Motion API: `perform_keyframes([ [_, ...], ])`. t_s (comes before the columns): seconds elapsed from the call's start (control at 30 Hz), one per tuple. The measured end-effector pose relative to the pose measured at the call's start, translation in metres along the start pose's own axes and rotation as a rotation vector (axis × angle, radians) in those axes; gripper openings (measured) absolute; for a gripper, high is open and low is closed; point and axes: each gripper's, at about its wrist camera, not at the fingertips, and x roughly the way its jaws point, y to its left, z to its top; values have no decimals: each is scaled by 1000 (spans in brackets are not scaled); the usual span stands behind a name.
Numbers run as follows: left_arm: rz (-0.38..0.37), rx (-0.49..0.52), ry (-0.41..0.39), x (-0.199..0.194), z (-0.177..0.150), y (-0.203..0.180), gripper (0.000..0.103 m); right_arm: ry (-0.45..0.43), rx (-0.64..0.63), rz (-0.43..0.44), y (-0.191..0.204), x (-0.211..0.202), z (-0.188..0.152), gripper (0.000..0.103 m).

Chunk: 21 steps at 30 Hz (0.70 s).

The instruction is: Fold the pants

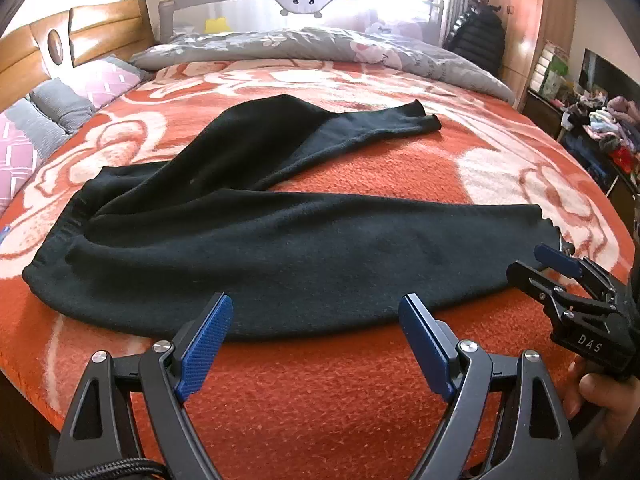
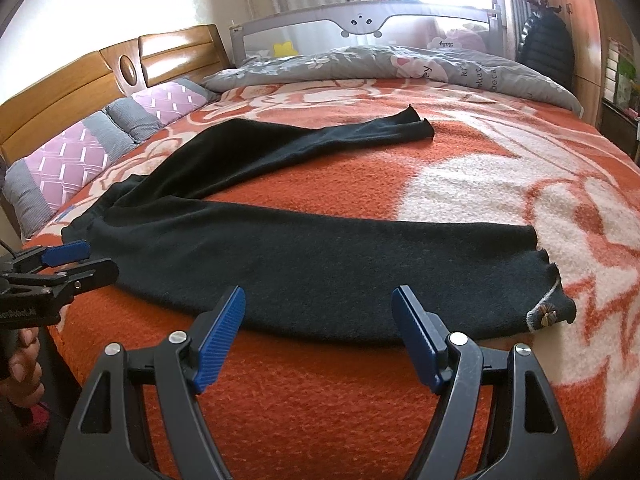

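Observation:
Black pants (image 1: 280,248) lie flat on an orange and white flowered blanket (image 1: 320,392), waistband (image 1: 60,240) at the left, the two legs spread in a V toward the right. My left gripper (image 1: 316,304) hovers open at the near edge of the near leg, with nothing pinched. My right gripper (image 2: 320,294) is open too, over the near edge of the pants (image 2: 320,248) close to the cuff (image 2: 544,314), which carries a small trim. Each gripper shows in the other view: the right gripper (image 1: 532,266) by the cuff, the left gripper (image 2: 92,260) by the waistband.
Pink and grey pillows (image 2: 72,160) line the wooden headboard (image 2: 80,76) on the left. A grey quilt (image 2: 400,64) and a bed rail (image 2: 360,20) lie at the back. A black jacket (image 2: 548,48) hangs at the right, and a cluttered shelf (image 1: 608,128) stands beside the bed.

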Motion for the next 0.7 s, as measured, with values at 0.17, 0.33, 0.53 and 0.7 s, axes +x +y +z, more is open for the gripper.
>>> perform_keyframes([
  [0.17,-4,-2,6,3,0,0,86,2,1,0,2,1,-1,77],
  [0.33,-9,-4,13,7,0,1,86,7,-1,2,3,2,-1,77],
  [0.53,-18,-5,25,12,0,2,86,14,5,5,4,3,0,77],
  [0.7,-25,-11,35,17,2,1,86,19,6,7,3,5,0,77],
])
